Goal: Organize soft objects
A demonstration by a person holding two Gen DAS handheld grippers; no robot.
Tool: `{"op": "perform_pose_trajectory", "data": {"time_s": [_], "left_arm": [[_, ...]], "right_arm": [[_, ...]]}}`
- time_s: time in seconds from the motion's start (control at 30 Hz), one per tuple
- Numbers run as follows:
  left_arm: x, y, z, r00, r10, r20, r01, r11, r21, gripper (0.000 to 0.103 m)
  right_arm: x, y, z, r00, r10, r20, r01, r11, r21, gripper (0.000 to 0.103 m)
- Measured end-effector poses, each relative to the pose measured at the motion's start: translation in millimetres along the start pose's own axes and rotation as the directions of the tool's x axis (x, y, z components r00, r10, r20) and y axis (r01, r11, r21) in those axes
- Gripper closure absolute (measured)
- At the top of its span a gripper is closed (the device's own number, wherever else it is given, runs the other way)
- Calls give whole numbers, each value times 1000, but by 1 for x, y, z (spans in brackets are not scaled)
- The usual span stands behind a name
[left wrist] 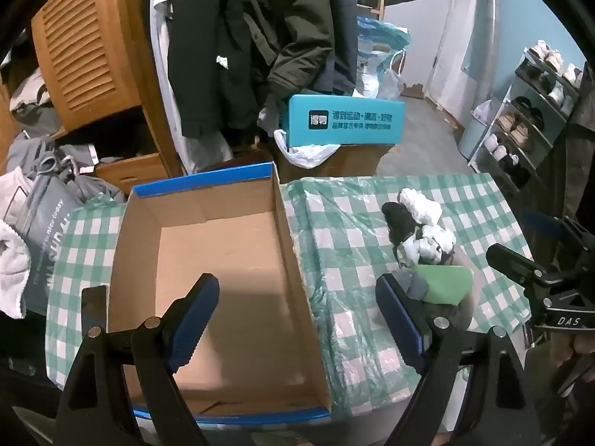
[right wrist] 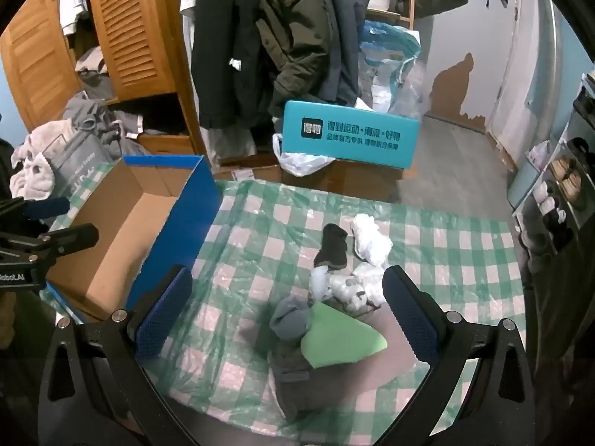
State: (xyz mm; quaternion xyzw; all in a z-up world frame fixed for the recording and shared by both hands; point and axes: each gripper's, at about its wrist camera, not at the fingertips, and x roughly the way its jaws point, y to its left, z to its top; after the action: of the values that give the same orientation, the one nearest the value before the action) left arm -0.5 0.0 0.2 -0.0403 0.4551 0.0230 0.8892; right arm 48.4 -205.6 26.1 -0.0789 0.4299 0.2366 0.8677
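An empty cardboard shoebox with a blue rim (left wrist: 223, 275) (right wrist: 122, 230) stands on the left of the checked table. A pile of soft things lies to its right: a green sponge (right wrist: 340, 340) (left wrist: 444, 284), grey socks (right wrist: 290, 321), a black sock (right wrist: 333, 247) (left wrist: 398, 223), white crumpled pieces (right wrist: 372, 243) (left wrist: 420, 206) and a white patterned sock (right wrist: 349, 288). My left gripper (left wrist: 297, 319) is open over the box's near right wall. My right gripper (right wrist: 288, 314) is open above the sponge and grey socks, apart from them.
The table wears a green-and-white checked plastic cover (right wrist: 260, 223). Behind it stand a teal box (right wrist: 349, 139) on cartons, hanging coats (right wrist: 297, 37) and a wooden wardrobe (right wrist: 134, 37). A shoe rack (left wrist: 528, 119) is at right, and laundry (left wrist: 44, 186) at left.
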Motion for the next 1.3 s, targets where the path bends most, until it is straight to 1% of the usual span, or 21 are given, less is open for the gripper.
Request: {"op": "perform_pose_trajectory", "data": {"time_s": [0.17,0.37,1.3], "left_arm": [[0,-4,-2,1000,-6,-7,6,1000,-7,16],[-1,-3,-1,999,-32,-18,31,999,-8,16],[7,-5,-3,999,-28,-26,28,1000,-8,16]], "right_arm": [[-1,-1,-1,1000,-2,7,2,1000,-5,2],[0,-1,-1,1000,-7,1,7,1000,-4,2],[2,-4,-3,1000,-6,-3,6,1000,-4,2]]}}
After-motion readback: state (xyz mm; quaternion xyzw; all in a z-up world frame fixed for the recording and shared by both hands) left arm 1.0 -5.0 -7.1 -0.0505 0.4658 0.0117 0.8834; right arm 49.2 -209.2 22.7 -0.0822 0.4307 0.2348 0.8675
